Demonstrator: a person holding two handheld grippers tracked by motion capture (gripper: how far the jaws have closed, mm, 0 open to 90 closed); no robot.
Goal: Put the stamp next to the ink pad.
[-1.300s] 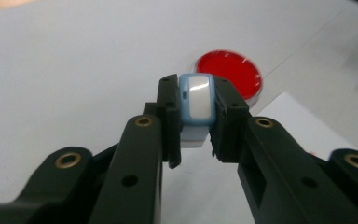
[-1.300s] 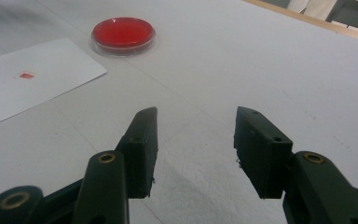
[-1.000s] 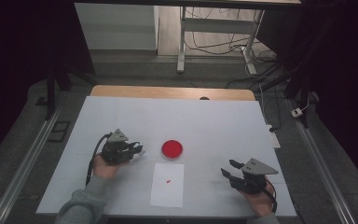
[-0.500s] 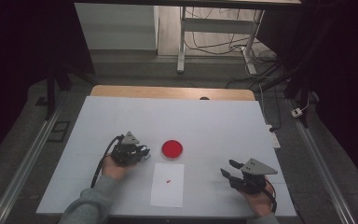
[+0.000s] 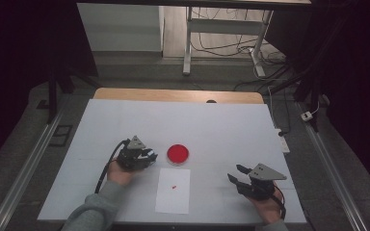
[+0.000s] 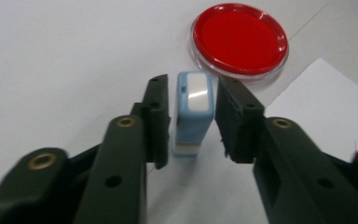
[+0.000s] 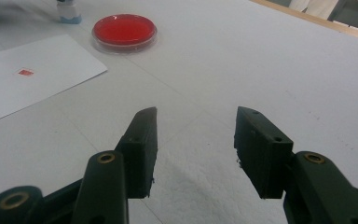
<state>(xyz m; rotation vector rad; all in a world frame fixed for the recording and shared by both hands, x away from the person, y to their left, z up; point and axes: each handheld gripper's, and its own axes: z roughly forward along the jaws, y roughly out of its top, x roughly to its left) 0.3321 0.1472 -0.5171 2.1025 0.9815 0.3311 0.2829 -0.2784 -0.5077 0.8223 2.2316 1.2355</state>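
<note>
Two tools are seen on the table (image 5: 270, 125). The left tool (image 6: 192, 119) has just been opening; the stamp (image 6: 193, 109) stands free between its jaws, beside the dish (image 6: 240, 39) and paper (image 5: 173, 190). The right tool (image 7: 196, 149) is held apart, empty, over bare table.

The left gripper (image 5: 150, 156), jaws just opening, sits low near the table's middle, while the right gripper (image 5: 235, 173) rests open-jawed near its front right corner.
</note>
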